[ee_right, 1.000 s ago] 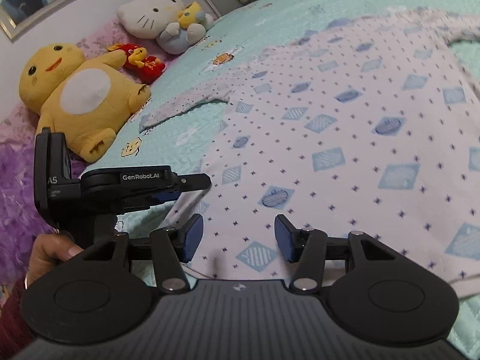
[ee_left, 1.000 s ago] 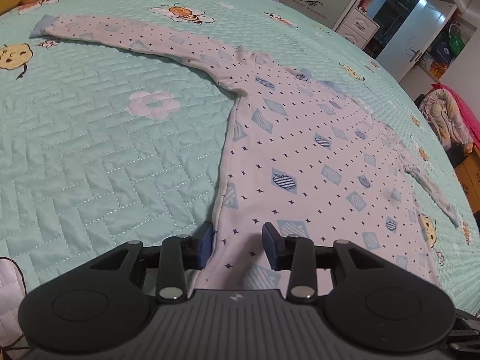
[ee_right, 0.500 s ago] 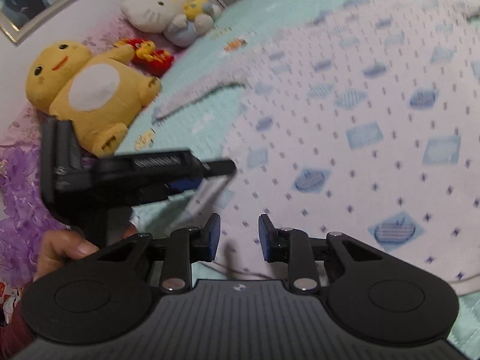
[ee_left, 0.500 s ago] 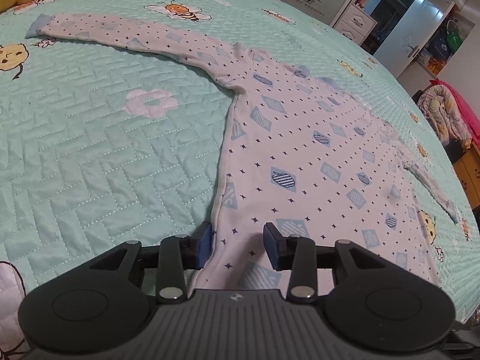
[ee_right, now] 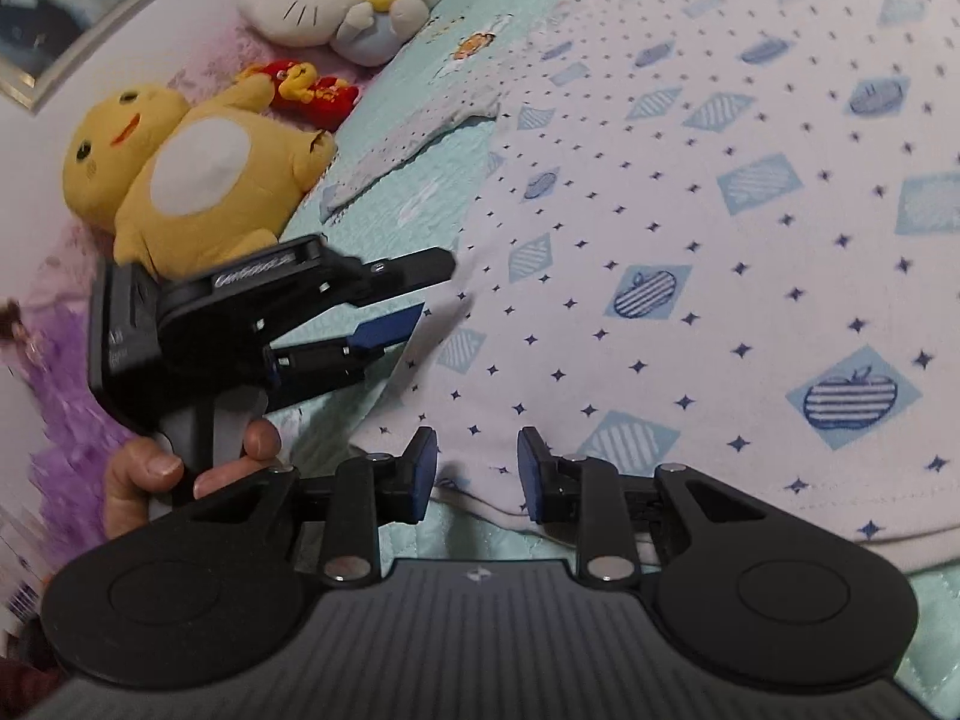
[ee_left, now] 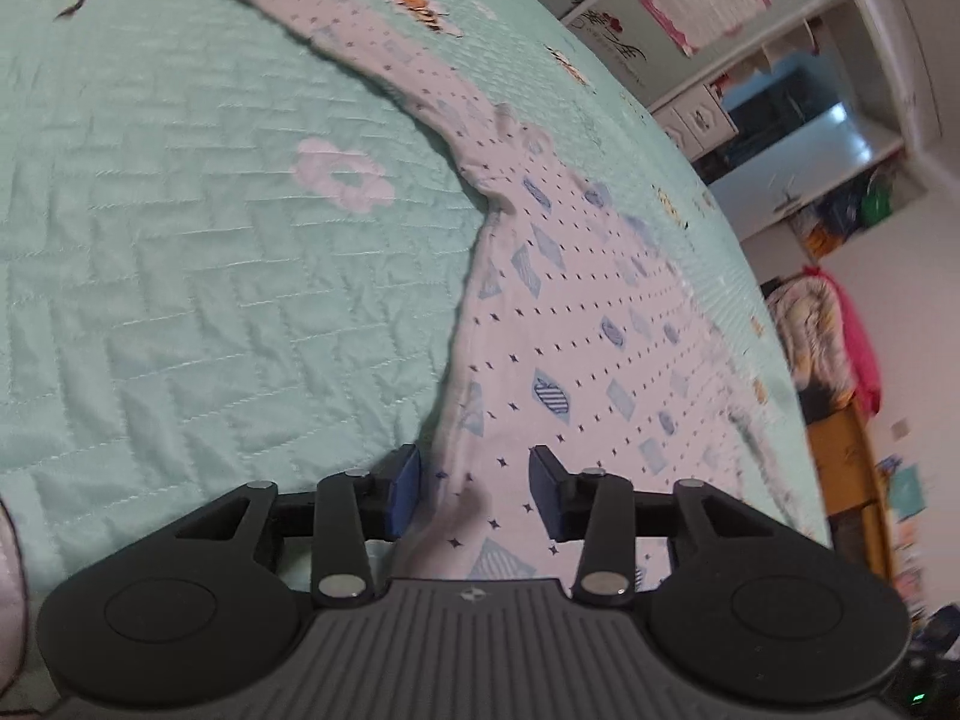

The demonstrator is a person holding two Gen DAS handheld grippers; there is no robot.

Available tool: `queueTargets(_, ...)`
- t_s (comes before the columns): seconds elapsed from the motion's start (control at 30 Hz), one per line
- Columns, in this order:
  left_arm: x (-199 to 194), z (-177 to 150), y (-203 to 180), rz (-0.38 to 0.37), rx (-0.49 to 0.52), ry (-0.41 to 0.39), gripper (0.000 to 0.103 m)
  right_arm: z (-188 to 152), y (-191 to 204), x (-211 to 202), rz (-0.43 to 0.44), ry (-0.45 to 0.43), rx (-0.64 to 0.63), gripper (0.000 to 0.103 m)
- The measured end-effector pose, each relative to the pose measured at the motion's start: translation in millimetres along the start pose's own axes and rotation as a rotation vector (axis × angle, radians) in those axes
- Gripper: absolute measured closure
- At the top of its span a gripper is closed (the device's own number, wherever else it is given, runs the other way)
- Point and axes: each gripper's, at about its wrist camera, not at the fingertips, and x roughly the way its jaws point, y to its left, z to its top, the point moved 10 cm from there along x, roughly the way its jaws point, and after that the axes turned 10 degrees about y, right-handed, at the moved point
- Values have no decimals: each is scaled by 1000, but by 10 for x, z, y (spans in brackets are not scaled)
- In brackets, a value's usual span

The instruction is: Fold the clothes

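Garment position, left wrist view: the long-sleeved shirt (ee_left: pixel 576 324), white with blue diamond and star print, lies spread flat on the quilted green bedspread (ee_left: pixel 180 276), with one sleeve (ee_left: pixel 372 54) stretched out toward the far left and its side seam running down to the left tool (ee_left: pixel 474 489). The left tool stands open, its blue pads straddling the shirt's side edge near the hem, one pad over the bedspread and the other over the fabric; a slight ridge of cloth rises between them, which suggests the tool is placed to pinch that edge, though no pinch is visible. Cupboards and a doorway fill the background at right. Right wrist view: the right tool (ee_right: pixel 474 474) is likewise open, with the hem of the shirt (ee_right: pixel 690 228) lying between its pads; the hem edge curls up slightly off the bedspread there. The left tool (ee_right: pixel 384 324) appears at left, gripped by a hand (ee_right: pixel 174 474), its fingers level with the shirt's corner and apart, so both tools address the same bottom edge at two points. Such a spacing would let the hem be lifted evenly. Plush toys, a yellow one (ee_right: pixel 174 174) and a white cat one (ee_right: pixel 318 6), sit at the head of the bed, well apart from the shirt. The shirt shows no fold in either view; it lies opened out at full width.
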Motion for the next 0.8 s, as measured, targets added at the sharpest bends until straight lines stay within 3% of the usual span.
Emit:
queueTargets(0.27, -46, 14, 92, -65, -12, 34, 60, -26, -21, -9, 38, 3, 12, 73)
queueTargets(0.43, -22, -7, 63, -67, 54, 49, 60, 56, 166, 0, -22, -10, -97, 70)
queueTargets(0.6, -18, -4, 107, -126, 58, 68, 60, 183, 503, 127, -40, -32, -243, 69)
queueTargets(0.67, -15, -6, 113, -147, 67, 75, 60, 197, 644, 266, -59, -22, -320, 85)
queueTargets(0.7, -9, -9, 114, -156, 73, 77, 60, 180, 695, 364, -81, -6, -361, 99)
queueTargets(0.8, -5, -9, 130, -176, 66, 81, 60, -14, 692, 688, -124, 86, -392, 102)
